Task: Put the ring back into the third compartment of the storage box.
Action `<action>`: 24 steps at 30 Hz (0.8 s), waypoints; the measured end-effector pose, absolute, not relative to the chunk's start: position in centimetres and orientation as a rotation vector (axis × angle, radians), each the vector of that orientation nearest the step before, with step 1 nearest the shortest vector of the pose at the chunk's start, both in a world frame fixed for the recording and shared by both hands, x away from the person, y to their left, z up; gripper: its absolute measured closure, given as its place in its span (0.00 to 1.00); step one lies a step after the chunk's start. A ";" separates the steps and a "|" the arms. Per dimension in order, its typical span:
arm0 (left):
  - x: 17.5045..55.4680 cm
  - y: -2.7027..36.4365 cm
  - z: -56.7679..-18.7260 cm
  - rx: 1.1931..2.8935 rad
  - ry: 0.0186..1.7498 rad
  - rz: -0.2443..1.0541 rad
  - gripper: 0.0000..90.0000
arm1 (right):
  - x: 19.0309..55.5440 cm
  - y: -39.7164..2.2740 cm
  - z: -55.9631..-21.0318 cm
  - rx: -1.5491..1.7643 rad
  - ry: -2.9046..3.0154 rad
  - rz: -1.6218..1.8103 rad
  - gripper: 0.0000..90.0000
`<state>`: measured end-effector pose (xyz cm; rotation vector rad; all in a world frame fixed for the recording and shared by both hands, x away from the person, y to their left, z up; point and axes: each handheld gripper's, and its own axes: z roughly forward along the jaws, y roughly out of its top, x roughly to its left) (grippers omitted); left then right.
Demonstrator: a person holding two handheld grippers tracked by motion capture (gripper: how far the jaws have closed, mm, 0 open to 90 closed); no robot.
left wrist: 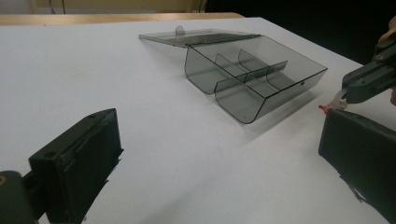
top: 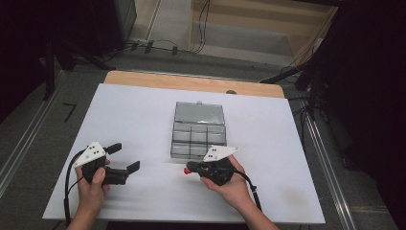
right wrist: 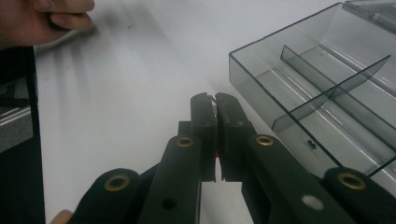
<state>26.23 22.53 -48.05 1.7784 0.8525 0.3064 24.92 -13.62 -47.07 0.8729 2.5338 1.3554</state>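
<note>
Smoky glossy clear-plastic box [top: 198, 130] on matt white sheet [top: 134, 120]

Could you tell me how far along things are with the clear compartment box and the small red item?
Done: the compartment box lies open on the table, lid folded back, its sections looking empty. In hand: the right gripper is shut on a small red-tipped item just short of the box's near edge. The left gripper is open and holds nothing. Left, probably: placing the item into a compartment; none holds it yet.

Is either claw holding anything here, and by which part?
The right claw pinches a small red-tipped item; the gripped part is hidden. The left claw is open, empty.
</note>
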 end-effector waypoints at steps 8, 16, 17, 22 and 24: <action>26.2 22.5 -48.1 1.780 0.852 0.307 0.00 | 25.0 -14.2 -46.4 0.881 2.523 1.377 0.94; 26.2 22.5 -48.0 1.777 0.850 0.307 0.00 | 25.3 -14.7 -45.7 0.870 2.517 1.384 0.94; 26.2 22.4 -48.0 1.776 0.850 0.306 0.00 | 25.3 -14.7 -45.6 0.875 2.516 1.381 0.94; 26.2 22.4 -48.0 1.777 0.848 0.306 0.00 | 25.5 -15.2 -45.3 0.876 2.504 1.390 0.94; 26.2 22.3 -48.0 1.774 0.848 0.305 0.00 | 25.6 -15.4 -45.1 0.883 2.496 1.393 0.94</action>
